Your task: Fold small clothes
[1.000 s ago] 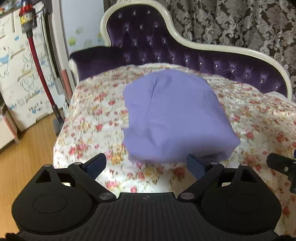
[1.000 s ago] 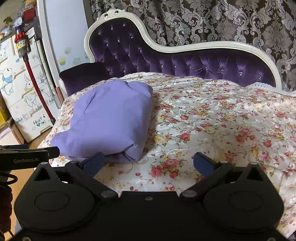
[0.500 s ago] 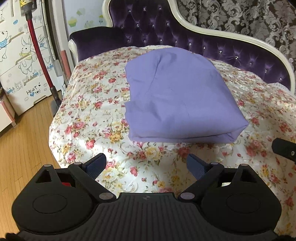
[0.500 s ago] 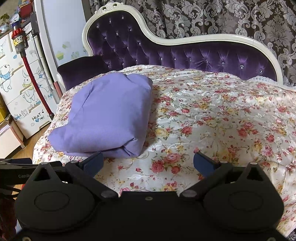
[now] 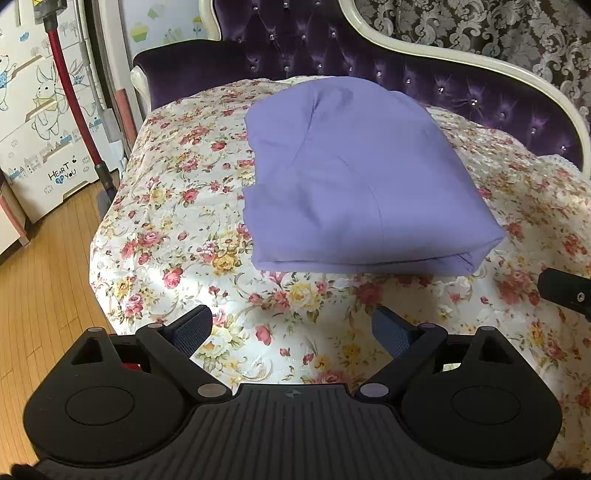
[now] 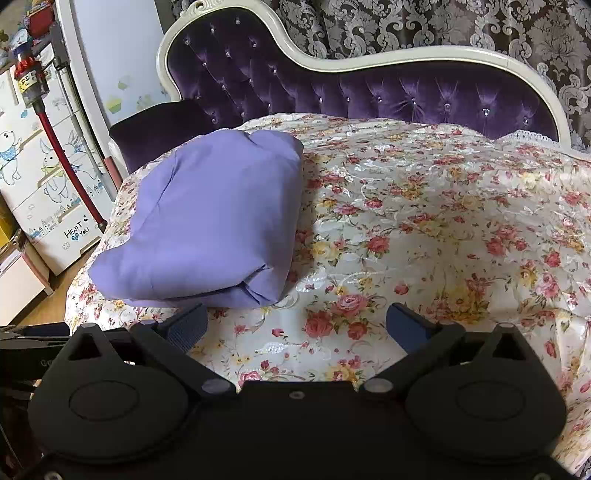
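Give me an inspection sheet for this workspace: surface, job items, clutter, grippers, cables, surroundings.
Surface: floral bedspread, lightly wrinkled.
Job's things: purple garment, folded into a bundle, lying on the bedspread's left part.
Clutter: nothing seen on the bedspread.
Grippers: left hand-held gripper open, empty, short of the garment; right hand-held gripper open, empty, over bare bedspread.
Cables: nothing seen.
Surroundings: purple tufted headboard, patterned curtain, vacuum leaning by cartoon drawers, wood floor.

Both the left gripper (image 5: 291,328) and the right gripper (image 6: 297,326) now sit farther back from the folded purple garment (image 5: 354,181) (more floral bedspread (image 5: 177,206) shows between), their fingers wide apart, holding nothing.
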